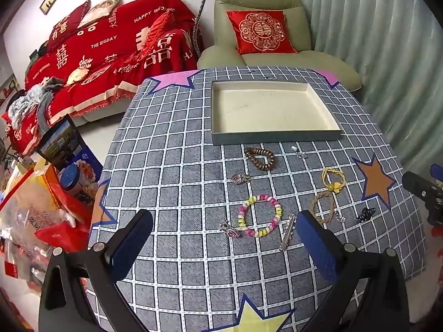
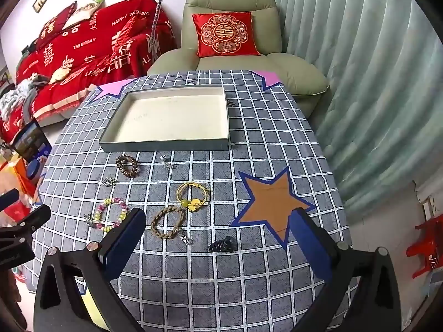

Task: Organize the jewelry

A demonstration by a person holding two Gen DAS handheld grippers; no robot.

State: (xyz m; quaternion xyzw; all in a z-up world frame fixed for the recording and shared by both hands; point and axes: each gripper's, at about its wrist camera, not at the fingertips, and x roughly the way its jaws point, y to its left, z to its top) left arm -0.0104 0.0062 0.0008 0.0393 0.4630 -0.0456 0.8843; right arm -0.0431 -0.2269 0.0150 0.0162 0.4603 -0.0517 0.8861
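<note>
Tabletop [image 1: 171, 166], grey checked cloth with stars. On it: shallow box [image 1: 272, 138]; brown bead bracelet [image 1: 259, 158]; pink bead bracelet [image 1: 260, 215]; yellow band [image 1: 333, 178]; braided cord [image 2: 169, 222]; black clip [image 2: 223, 244]; small charms.

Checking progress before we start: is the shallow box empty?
Empty: the shallow box shows only bare cream floor; the bracelets lie outside on the cloth.

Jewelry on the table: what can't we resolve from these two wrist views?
- Small silver charm near the box: too small in both views to identify.
- Braided bracelet: left wrist view, partly behind a finger of the left gripper; whole in the right view.
- Pastel bead bracelet: right wrist view, lower edge behind a finger of the right gripper.
- Dark bit beside the box: too small.
</note>
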